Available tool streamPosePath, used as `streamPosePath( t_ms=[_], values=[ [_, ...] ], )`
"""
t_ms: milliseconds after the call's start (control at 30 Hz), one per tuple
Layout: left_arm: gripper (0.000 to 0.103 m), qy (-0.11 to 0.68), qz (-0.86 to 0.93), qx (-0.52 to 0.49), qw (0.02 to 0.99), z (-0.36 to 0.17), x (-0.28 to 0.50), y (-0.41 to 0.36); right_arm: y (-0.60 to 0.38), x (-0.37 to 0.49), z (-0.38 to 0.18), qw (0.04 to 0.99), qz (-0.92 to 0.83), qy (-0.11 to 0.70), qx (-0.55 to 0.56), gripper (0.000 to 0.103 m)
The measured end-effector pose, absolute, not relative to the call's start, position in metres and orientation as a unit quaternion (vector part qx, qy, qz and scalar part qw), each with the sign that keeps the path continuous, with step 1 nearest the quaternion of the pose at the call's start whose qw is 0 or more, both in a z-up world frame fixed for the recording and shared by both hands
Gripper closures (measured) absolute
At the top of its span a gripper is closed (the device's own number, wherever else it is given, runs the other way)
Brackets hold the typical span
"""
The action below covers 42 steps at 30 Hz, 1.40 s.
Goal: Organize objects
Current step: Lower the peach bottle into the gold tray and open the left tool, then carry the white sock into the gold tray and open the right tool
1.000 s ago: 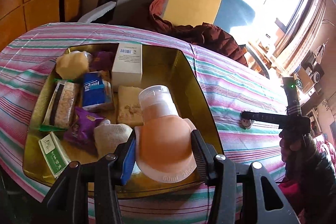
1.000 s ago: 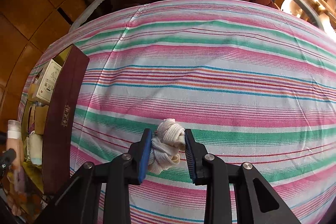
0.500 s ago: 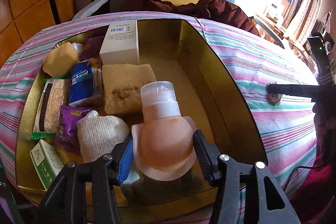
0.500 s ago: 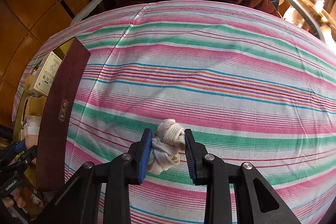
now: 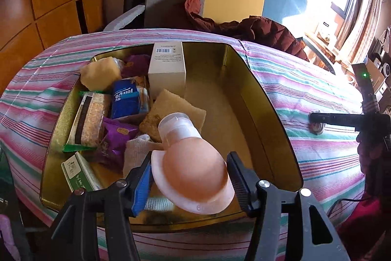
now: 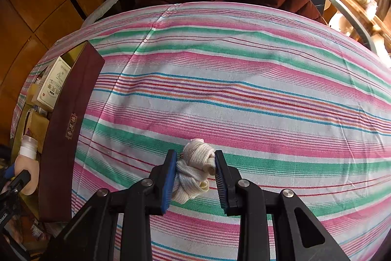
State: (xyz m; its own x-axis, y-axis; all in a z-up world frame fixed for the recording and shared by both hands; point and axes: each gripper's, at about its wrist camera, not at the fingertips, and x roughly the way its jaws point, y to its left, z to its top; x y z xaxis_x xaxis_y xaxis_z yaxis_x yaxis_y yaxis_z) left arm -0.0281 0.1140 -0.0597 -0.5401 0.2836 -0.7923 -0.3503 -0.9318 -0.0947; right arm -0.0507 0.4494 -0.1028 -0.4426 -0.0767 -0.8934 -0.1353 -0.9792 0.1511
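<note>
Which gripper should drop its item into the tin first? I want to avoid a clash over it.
Left, probably. The left gripper already holds the bottle over the tin, above a bare patch. The right gripper holds the cloth over the tablecloth, beside the tin.

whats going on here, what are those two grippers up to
A person is sorting loose items into a gold-lined tin box on a striped tablecloth. The left gripper holds a peach squeeze bottle with a clear cap over the box, next to the snack packets, sponge and cartons already inside. The right gripper is closed on a knotted cream cloth bundle lying on the tablecloth to the right of the box.
</note>
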Motion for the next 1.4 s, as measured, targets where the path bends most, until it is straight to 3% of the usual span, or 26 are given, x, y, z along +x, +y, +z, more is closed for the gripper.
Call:
streamPosePath(
  t_ms=[800, 1400],
  values=[
    [0.037, 0.012, 0.903, -0.397, 0.162, -0.026, -0.010, 0.080, 0.429, -0.039, -0.090, 0.038, 0.850, 0.086, -0.518, 0.073],
    [0.037, -0.014, 0.909, -0.400, 0.116, -0.028, -0.009, 0.039, 0.318, -0.045, -0.025, -0.078, 0.886, 0.069, -0.453, 0.073]
  ],
)
